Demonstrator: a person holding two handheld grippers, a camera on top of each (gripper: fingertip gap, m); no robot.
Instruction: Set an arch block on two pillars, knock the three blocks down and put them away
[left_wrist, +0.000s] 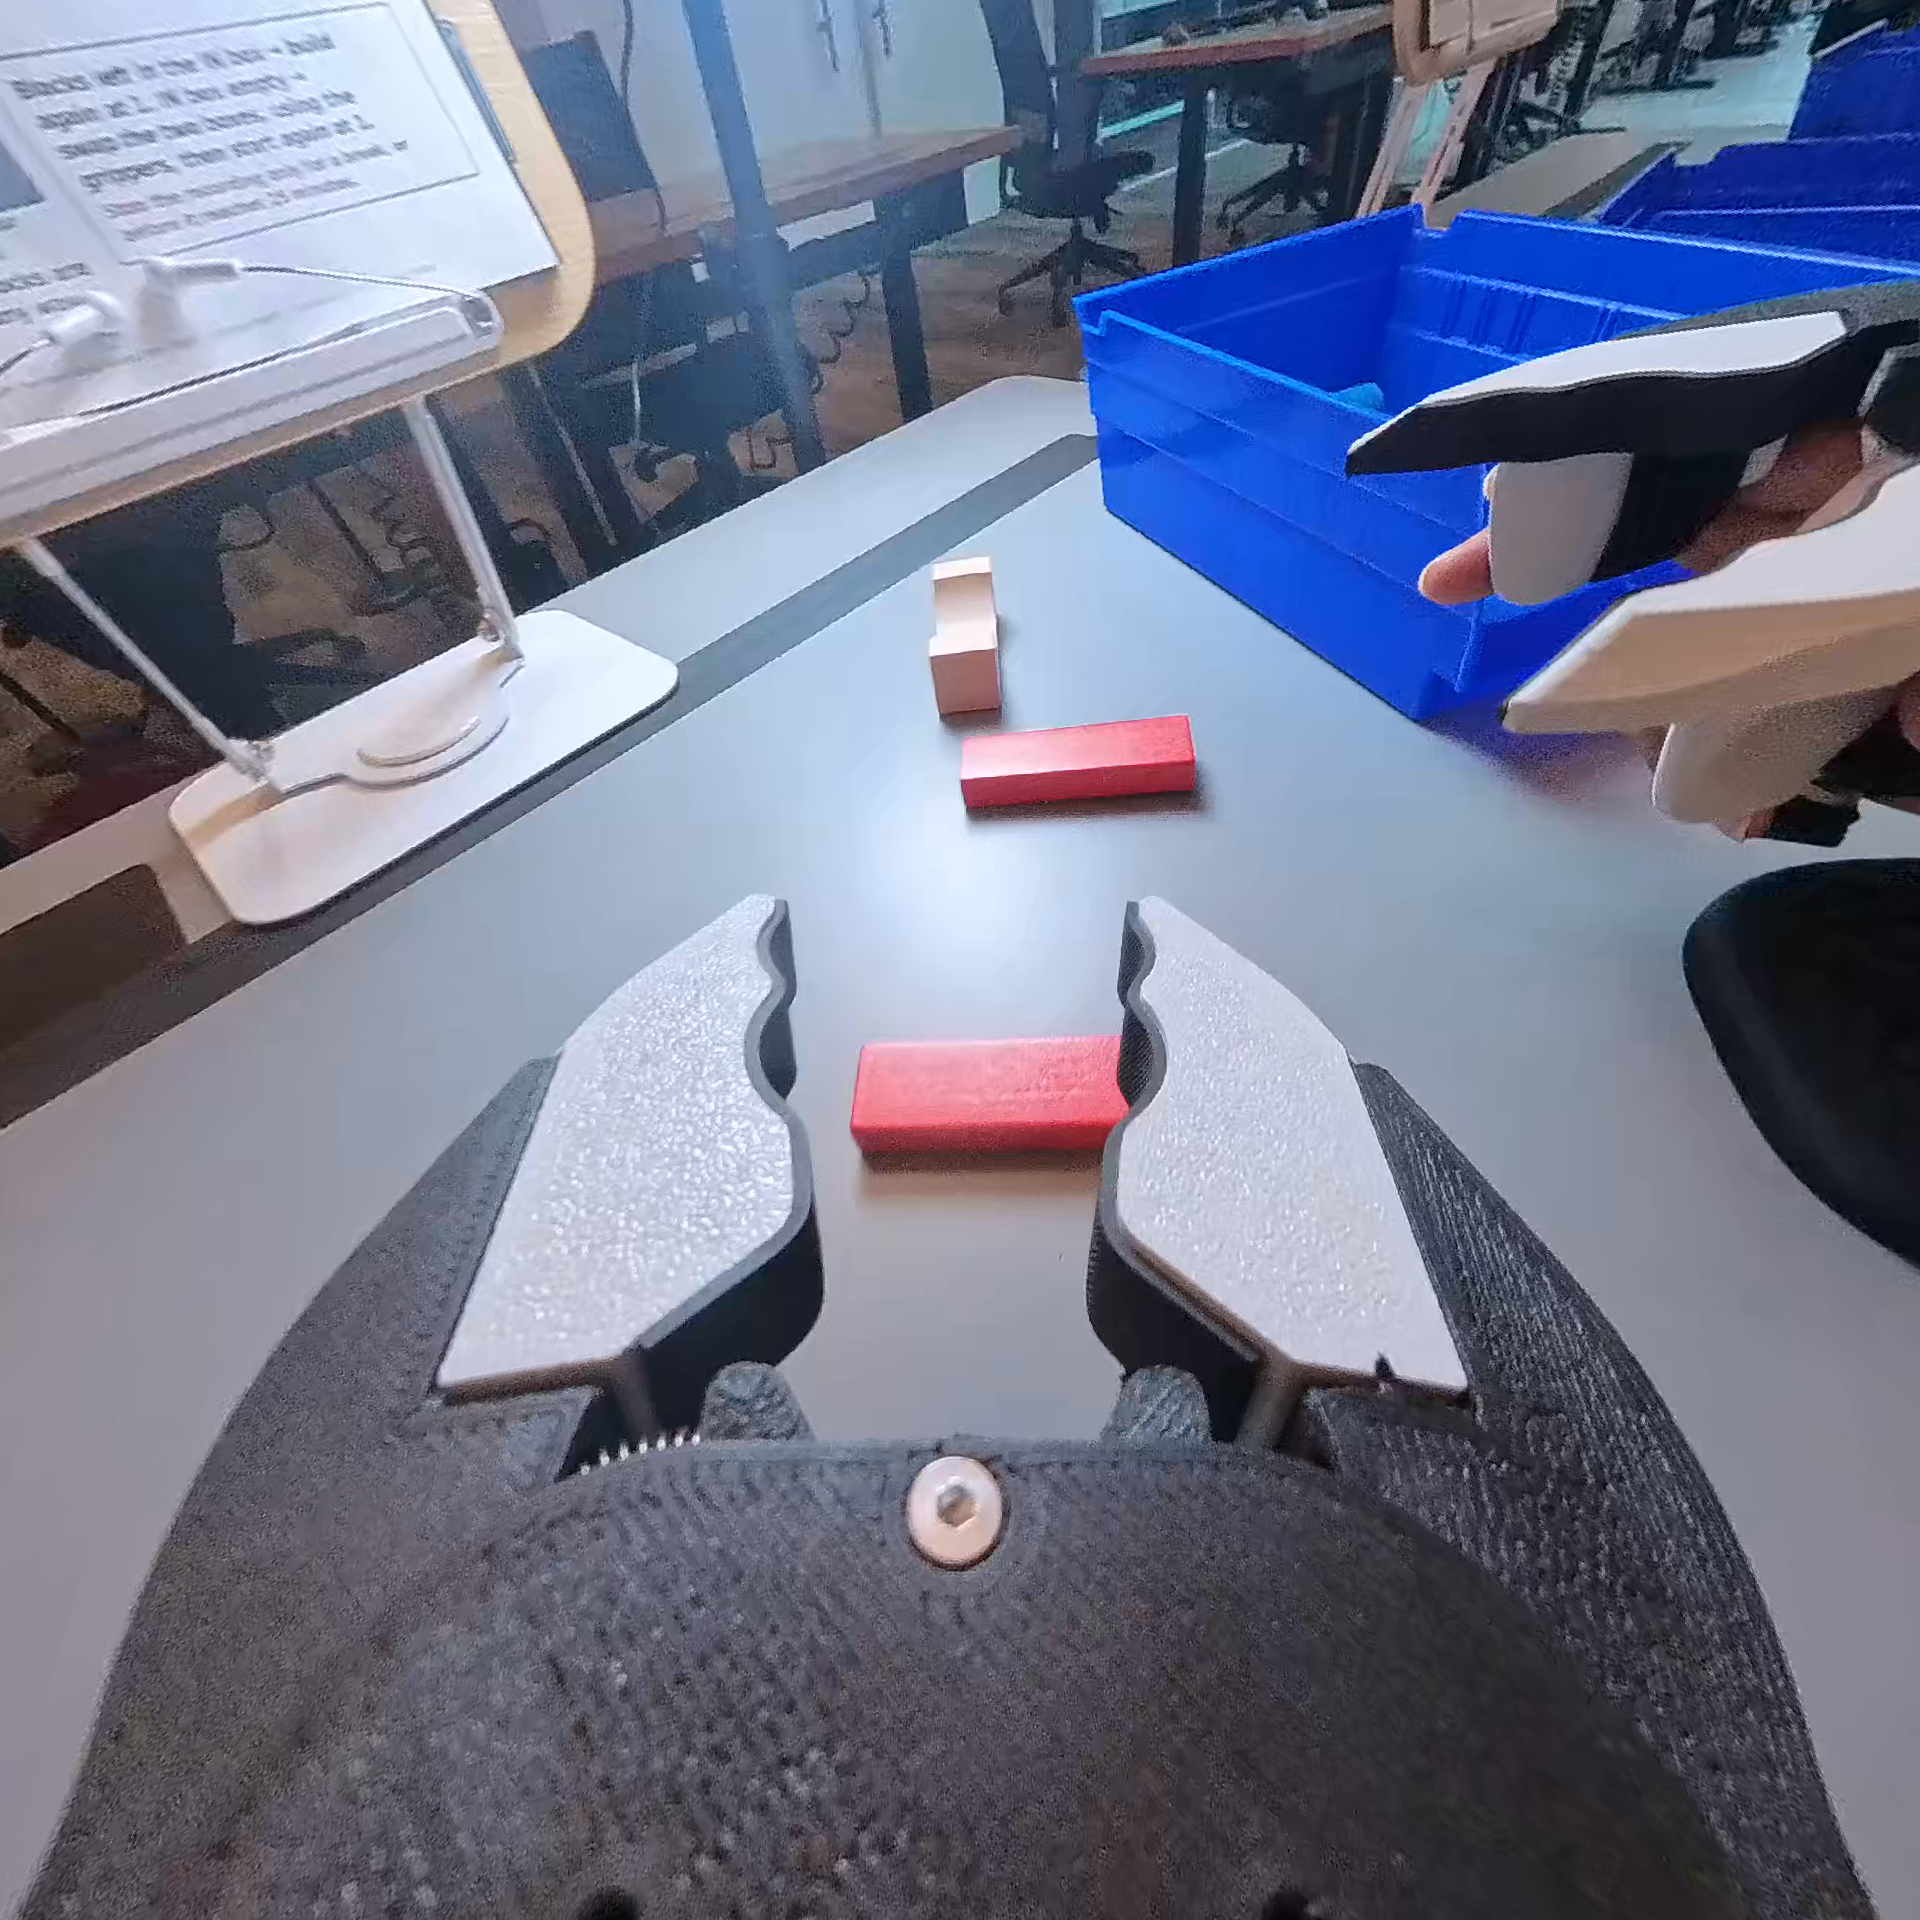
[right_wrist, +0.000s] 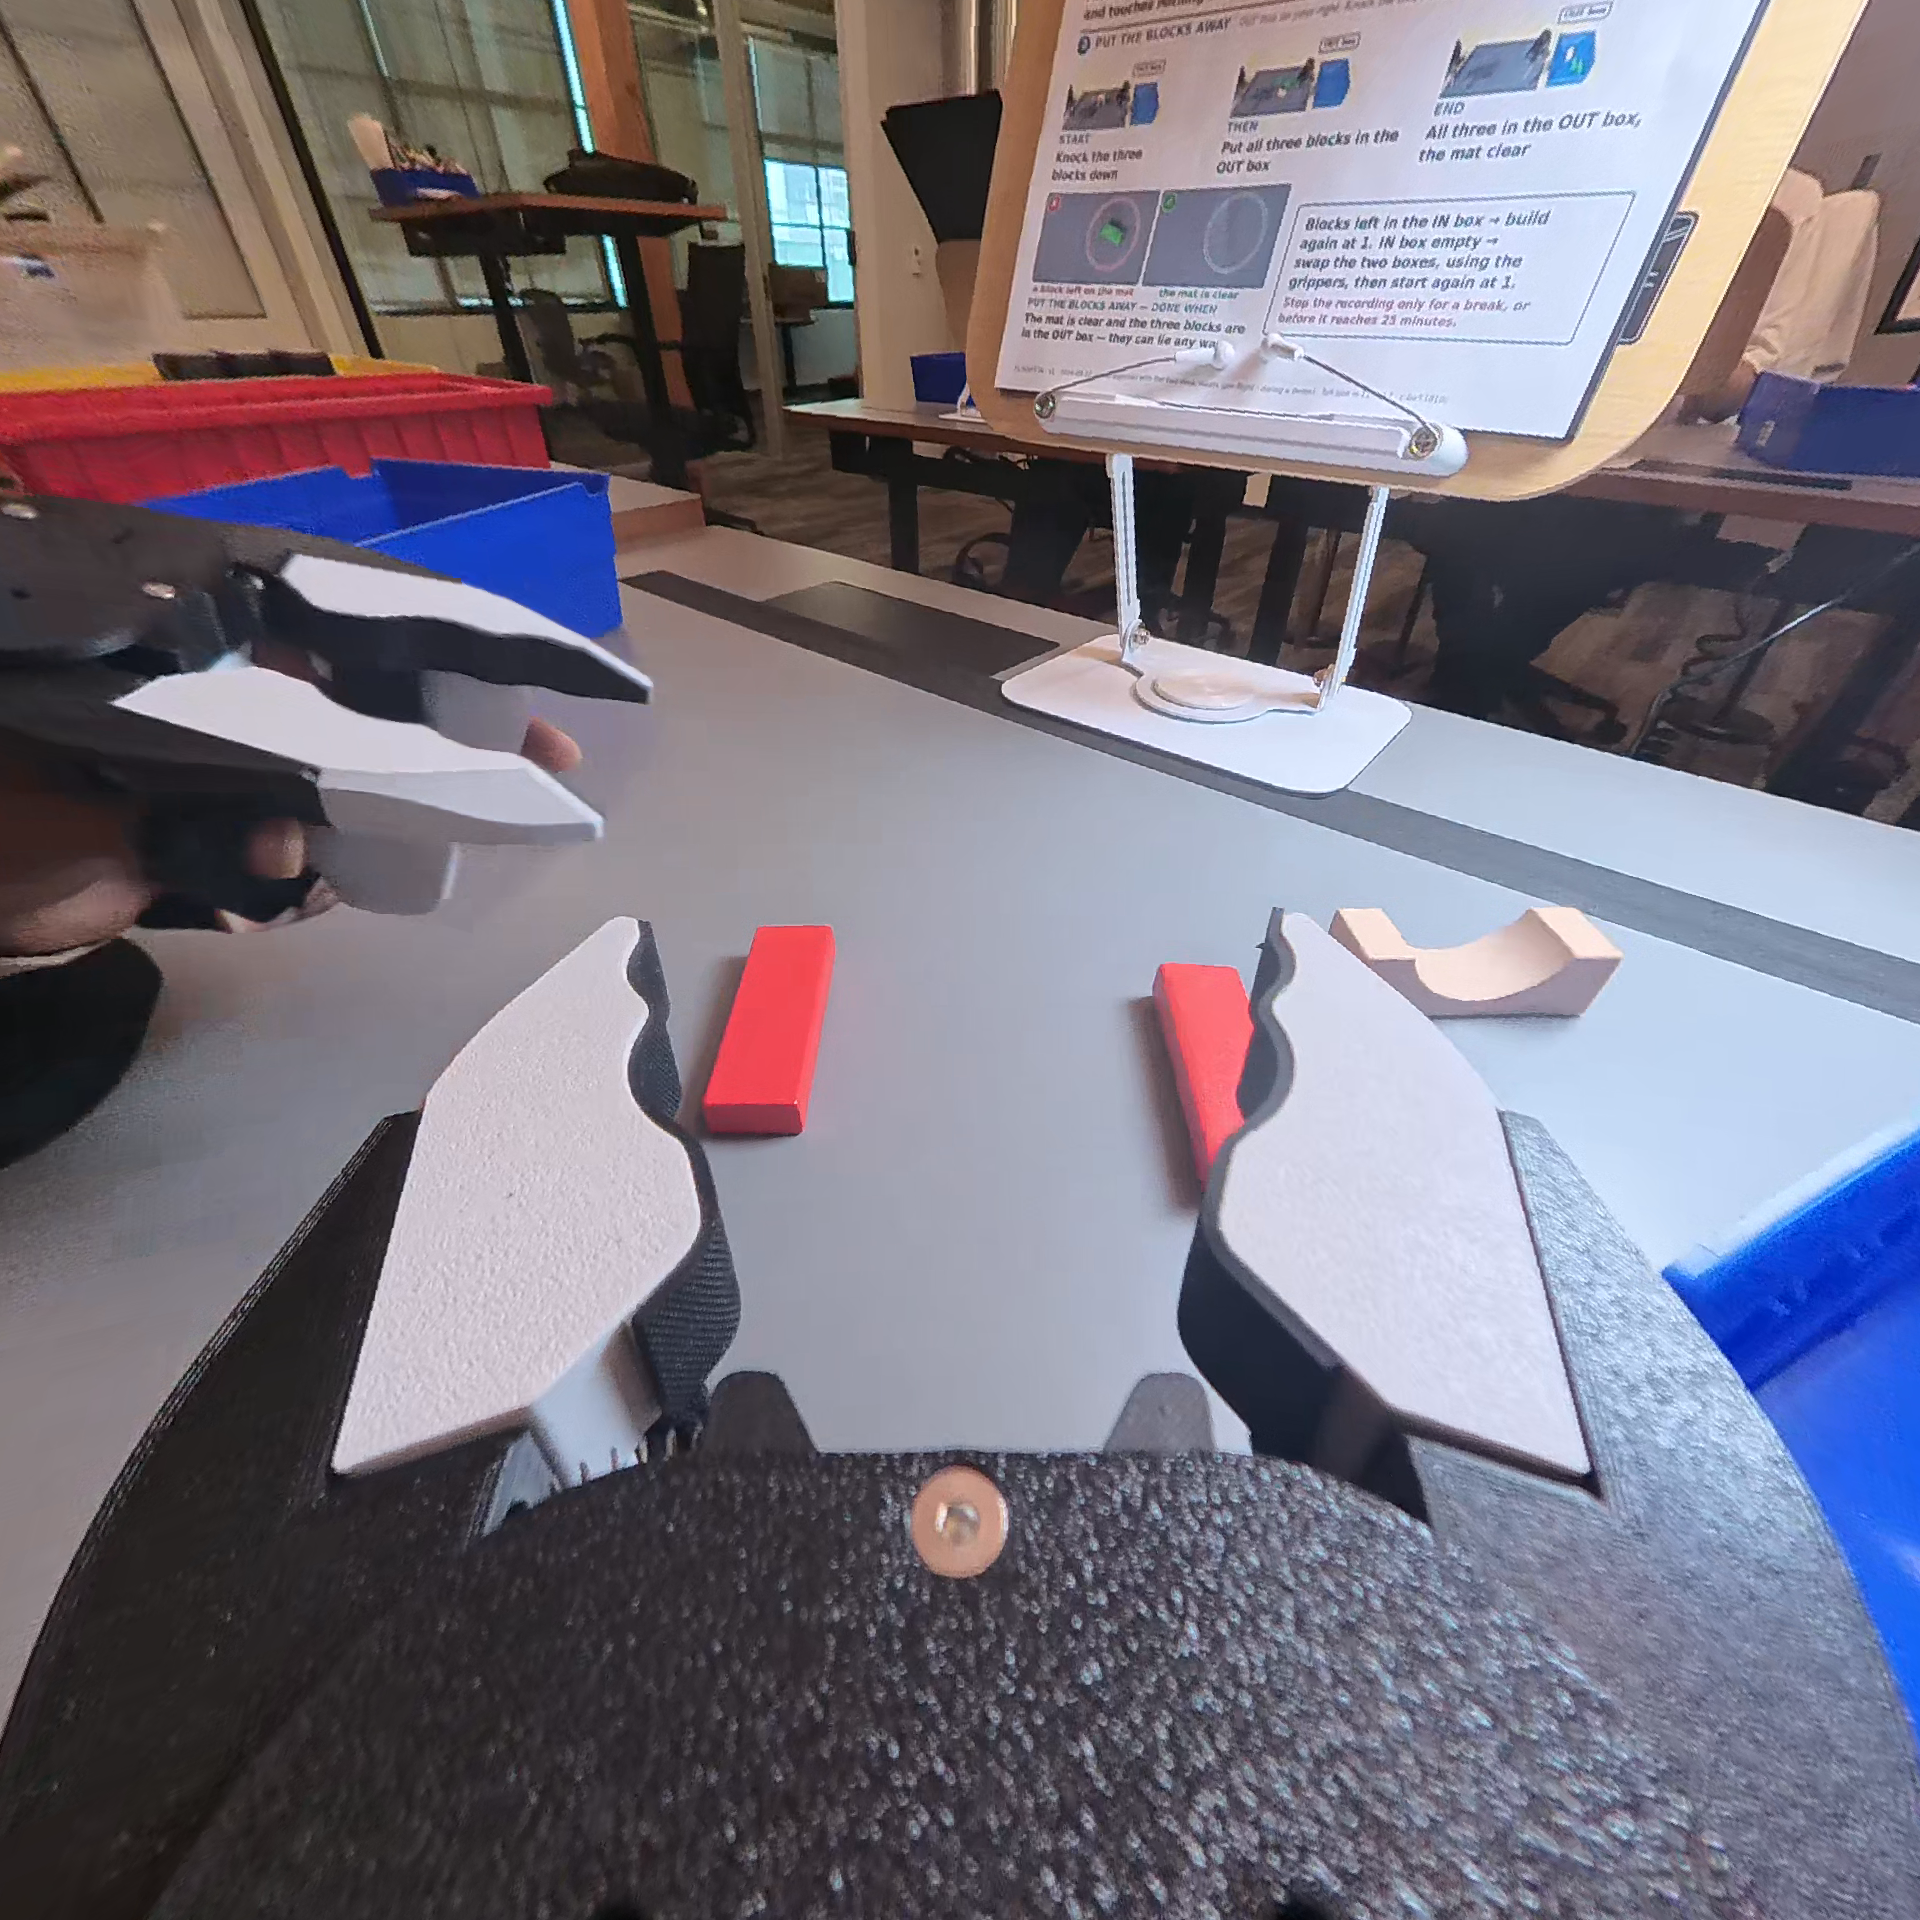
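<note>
Two red pillar blocks lie flat on the grey mat (left_wrist: 1351, 987). The near one (left_wrist: 987, 1091) lies just past my left gripper (left_wrist: 956, 935), which is open and empty, its right fingertip overlapping the block's end. The far one (left_wrist: 1075, 758) lies beside the pale wooden arch block (left_wrist: 964, 634), which lies on its side. In the right wrist view, my right gripper (right_wrist: 954, 925) is open and empty above the mat, with one red block (right_wrist: 769, 1029) near its left finger and the other (right_wrist: 1200, 1060) partly hidden by its right finger. The arch (right_wrist: 1475, 961) lies beyond, curve facing up.
A blue bin (left_wrist: 1351, 416) stands at the mat's far right, also at the right edge in the right wrist view (right_wrist: 1818, 1299). An instruction board on a white stand (right_wrist: 1205, 707) is at the back. More blue (right_wrist: 499, 530) and red bins (right_wrist: 270, 426) stand beyond the left gripper (right_wrist: 621, 758). The arch (right_wrist: 1475, 961) is closer to my right gripper, around 20 cm from its tips; the left tips are 30 cm off. Seen from the left wrist view (left_wrist: 963, 625) as well.
</note>
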